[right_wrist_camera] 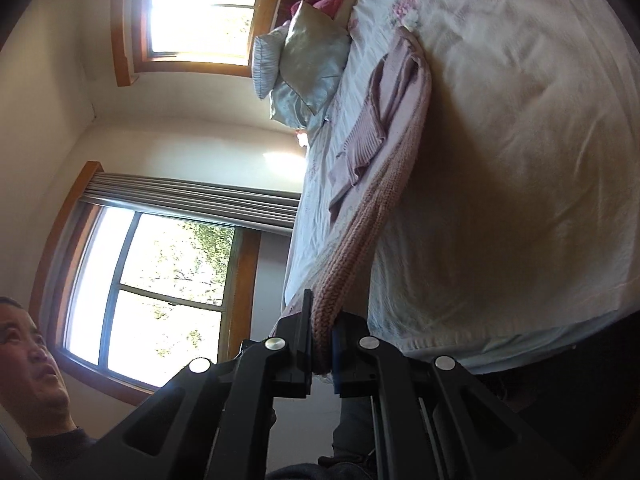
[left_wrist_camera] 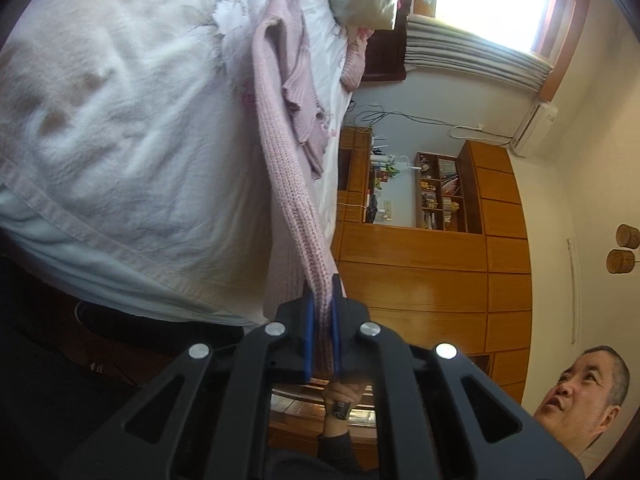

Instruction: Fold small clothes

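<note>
Two views. In the left wrist view, we are clamping our left gripper (left_wrist_camera: pixel 323 312) on the pink knit sweater (left_wrist_camera: pixel 288 160), stretching up-centre over the white bedspread (left_wrist_camera: pixel 120 120). In the right wrist view, our right gripper (right_wrist_camera: pixel 322 340) is pinching the sweater (right_wrist_camera: pixel 384 184) at lower centre.

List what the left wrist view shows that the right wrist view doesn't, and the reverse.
Left wrist only: wooden cabinets, a bookshelf, a wall air conditioner, and a hand behind the left gripper.

Right wrist only: a large window with trees outside, and the right gripper.

Both: the pink sweater clamped in each gripper and stretching onto the bed, the pillows and a person.
</note>
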{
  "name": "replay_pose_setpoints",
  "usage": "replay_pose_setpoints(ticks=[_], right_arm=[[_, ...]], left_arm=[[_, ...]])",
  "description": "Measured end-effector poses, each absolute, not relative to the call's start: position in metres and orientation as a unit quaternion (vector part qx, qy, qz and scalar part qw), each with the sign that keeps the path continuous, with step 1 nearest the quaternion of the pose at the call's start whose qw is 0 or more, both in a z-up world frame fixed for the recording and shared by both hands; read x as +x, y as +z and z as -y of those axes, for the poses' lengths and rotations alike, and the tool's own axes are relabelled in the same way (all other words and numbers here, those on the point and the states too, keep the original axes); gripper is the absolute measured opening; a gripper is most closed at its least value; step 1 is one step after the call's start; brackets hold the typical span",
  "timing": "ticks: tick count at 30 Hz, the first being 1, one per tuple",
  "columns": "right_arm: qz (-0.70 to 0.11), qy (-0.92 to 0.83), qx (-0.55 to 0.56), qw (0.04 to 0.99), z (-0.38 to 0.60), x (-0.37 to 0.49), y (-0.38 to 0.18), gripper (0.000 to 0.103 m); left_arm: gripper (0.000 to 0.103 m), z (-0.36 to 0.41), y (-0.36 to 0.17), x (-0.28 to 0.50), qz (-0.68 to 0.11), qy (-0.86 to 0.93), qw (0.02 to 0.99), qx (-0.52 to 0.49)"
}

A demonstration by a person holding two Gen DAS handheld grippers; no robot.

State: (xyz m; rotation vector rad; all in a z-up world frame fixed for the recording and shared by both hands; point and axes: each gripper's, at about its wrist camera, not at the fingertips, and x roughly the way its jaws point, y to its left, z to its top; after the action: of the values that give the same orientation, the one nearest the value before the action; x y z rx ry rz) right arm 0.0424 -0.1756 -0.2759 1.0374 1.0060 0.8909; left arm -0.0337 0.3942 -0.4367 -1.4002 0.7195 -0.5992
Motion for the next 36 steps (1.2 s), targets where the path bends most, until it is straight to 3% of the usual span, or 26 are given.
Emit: replay_pose_setpoints(ticks=[8, 13, 22, 25, 27, 28, 29, 31, 36], right_arm=[[-0.403, 0.417, 0.422, 0.696, 0.149, 0.161, -0.208, 0.007], [-0.414, 0.395, 0.396, 0.718, 0.132, 0.259, -0.2, 0.007], [-0.503, 0.31, 0.369, 0.718, 0.092, 0.419, -0.285, 0.007], [-0.536, 0.292, 0.352, 0.71, 0.075, 0.444, -0.315, 0.014], [-0.536, 0.29, 0.351, 0.711, 0.073, 0.453, -0.32, 0.025], [-0.529, 0.294, 0.35, 0.715, 0.074, 0.455, -0.316, 0.025], [-0.523, 0.301, 0.348, 0.718, 0.075, 0.455, -0.309, 0.026], [-0.507, 0.317, 0.339, 0.726, 0.079, 0.454, -0.291, 0.028], [-0.488, 0.327, 0.267, 0.764, 0.081, 0.444, -0.254, 0.04]], left_arm=[[0.005, -0.419, -0.364, 0.08, -0.281, -0.304, 0.684, -0.601], [0.005, -0.454, -0.354, 0.164, -0.261, -0.29, 0.68, -0.621], [0.005, -0.49, -0.435, 0.314, -0.31, -0.194, 0.648, -0.668], [0.008, -0.492, -0.456, 0.338, -0.327, -0.176, 0.64, -0.672], [0.027, -0.496, -0.456, 0.346, -0.338, -0.172, 0.641, -0.667], [0.049, -0.501, -0.451, 0.347, -0.337, -0.171, 0.648, -0.662], [0.059, -0.503, -0.443, 0.346, -0.333, -0.174, 0.66, -0.65], [0.061, -0.507, -0.423, 0.343, -0.328, -0.185, 0.681, -0.628], [0.083, -0.498, -0.377, 0.347, -0.351, -0.208, 0.744, -0.529]])
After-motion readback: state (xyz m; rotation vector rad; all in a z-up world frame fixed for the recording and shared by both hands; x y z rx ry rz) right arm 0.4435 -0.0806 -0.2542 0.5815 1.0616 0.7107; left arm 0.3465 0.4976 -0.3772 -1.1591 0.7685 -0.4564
